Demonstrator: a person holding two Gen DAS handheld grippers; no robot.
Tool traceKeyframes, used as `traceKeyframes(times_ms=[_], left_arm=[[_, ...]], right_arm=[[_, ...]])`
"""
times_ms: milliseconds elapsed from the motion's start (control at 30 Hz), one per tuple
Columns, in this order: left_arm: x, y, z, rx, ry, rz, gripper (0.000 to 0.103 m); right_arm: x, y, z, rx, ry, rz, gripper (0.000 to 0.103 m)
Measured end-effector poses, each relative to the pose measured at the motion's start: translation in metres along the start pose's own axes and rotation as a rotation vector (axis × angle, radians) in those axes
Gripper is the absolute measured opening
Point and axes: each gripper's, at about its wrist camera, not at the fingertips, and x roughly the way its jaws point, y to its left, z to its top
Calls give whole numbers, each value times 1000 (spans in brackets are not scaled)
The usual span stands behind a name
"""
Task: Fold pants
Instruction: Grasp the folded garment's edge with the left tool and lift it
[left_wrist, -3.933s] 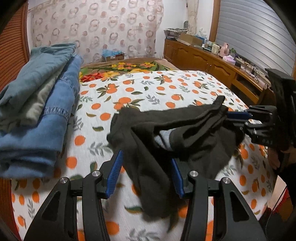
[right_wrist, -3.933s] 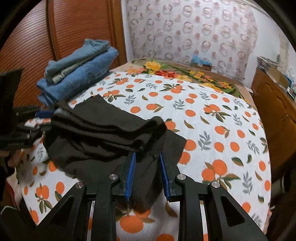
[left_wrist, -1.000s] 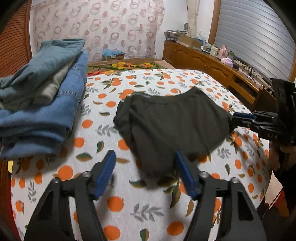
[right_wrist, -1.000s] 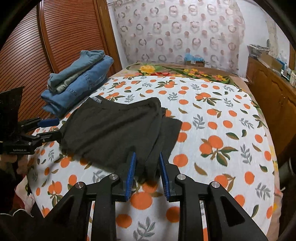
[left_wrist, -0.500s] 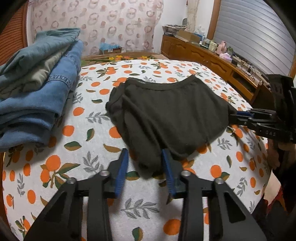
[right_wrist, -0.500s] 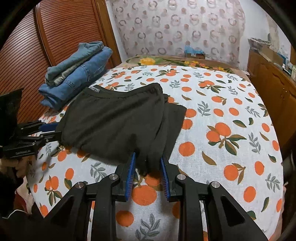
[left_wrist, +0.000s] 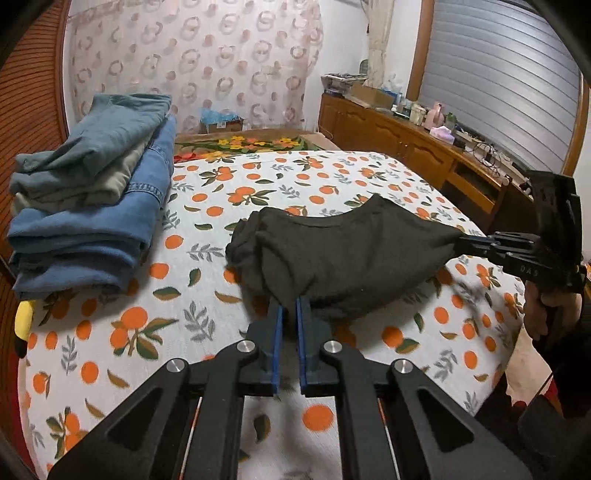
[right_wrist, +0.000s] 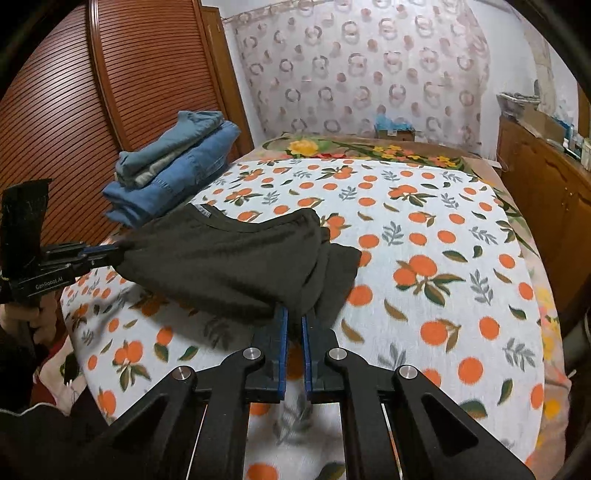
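Note:
Dark grey pants (left_wrist: 343, 251), folded over, hang stretched between my two grippers just above the orange-print bed sheet (left_wrist: 110, 325). My left gripper (left_wrist: 289, 306) is shut on the near left corner of the pants. My right gripper (right_wrist: 294, 314) is shut on the near right corner of the pants (right_wrist: 229, 266). The far waistband edge rests on the bed. Each gripper shows in the other's view: the right one (left_wrist: 461, 242) and the left one (right_wrist: 118, 253).
A stack of folded jeans (left_wrist: 88, 206) lies at the bed's left side, next to a slatted wooden wardrobe door (right_wrist: 74, 110). A wooden sideboard (left_wrist: 406, 147) with clutter runs along the right. A patterned curtain (left_wrist: 192, 66) hangs behind.
My left gripper was open over the pants' edge a second ago, then closed on it. Both grippers have lifted the near edge of the pants off the sheet.

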Motion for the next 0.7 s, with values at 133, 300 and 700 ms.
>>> traceKeyframes(times_ms=[133, 300, 700], left_arm=[[-10, -7, -8, 7, 13, -5, 8], [-22, -20, -18, 22, 13, -10, 8], [-22, -25, -39, 11, 55, -22, 8]], right_arm=[[-13, 2, -8, 8, 6, 19, 6], [-29, 7, -17, 7, 12, 21, 6], [-41, 14, -33, 13, 43, 28, 6]])
